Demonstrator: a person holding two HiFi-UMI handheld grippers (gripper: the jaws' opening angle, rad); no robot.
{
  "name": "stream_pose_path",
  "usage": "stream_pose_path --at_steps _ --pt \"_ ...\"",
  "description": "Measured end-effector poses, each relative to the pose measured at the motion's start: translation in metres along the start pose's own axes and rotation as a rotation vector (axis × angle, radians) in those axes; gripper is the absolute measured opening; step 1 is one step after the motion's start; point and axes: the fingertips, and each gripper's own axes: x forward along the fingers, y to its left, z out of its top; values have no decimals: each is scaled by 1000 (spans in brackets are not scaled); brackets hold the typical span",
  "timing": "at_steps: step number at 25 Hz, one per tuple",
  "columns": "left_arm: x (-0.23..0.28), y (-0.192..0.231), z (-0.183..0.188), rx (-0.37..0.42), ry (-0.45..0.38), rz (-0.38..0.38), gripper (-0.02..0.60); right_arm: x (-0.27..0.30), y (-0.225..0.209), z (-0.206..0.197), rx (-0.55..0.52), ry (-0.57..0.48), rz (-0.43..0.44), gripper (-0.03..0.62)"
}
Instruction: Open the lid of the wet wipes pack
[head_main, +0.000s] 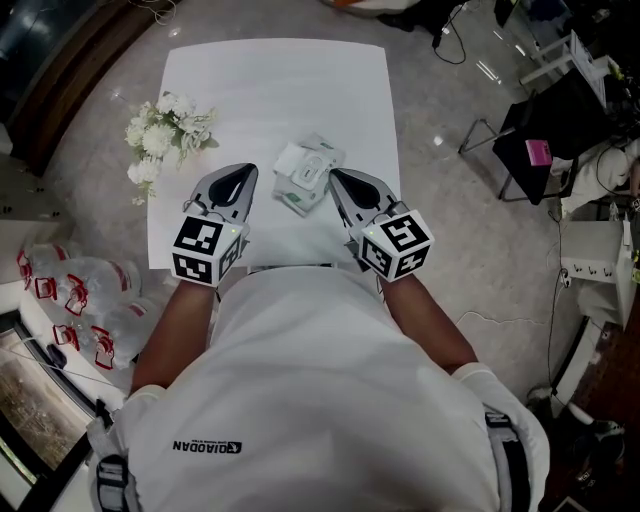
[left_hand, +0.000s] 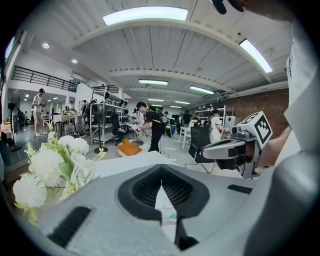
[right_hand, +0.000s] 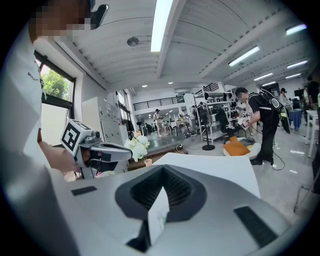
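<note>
The wet wipes pack, white and green with a white flap lid on top, lies near the front of the white table; the lid looks flat and closed. My left gripper sits just left of the pack, shut and holding nothing. My right gripper is at the pack's right edge, its jaws together; I cannot tell whether it touches. In the left gripper view the shut jaws fill the lower frame, and the right gripper shows at the right. A sliver of the pack shows through the gap in the right gripper view.
White flowers stand at the table's left edge, close to my left gripper. Clear plastic bags lie on the floor at the left. A black chair and desk stand to the right. People stand far off in the room.
</note>
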Motion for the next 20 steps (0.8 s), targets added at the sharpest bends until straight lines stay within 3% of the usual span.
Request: stream_pose_path --at_steps 20 --pt "4 0 -1 11 10 -5 9 3 -2 -4 15 5 7 5"
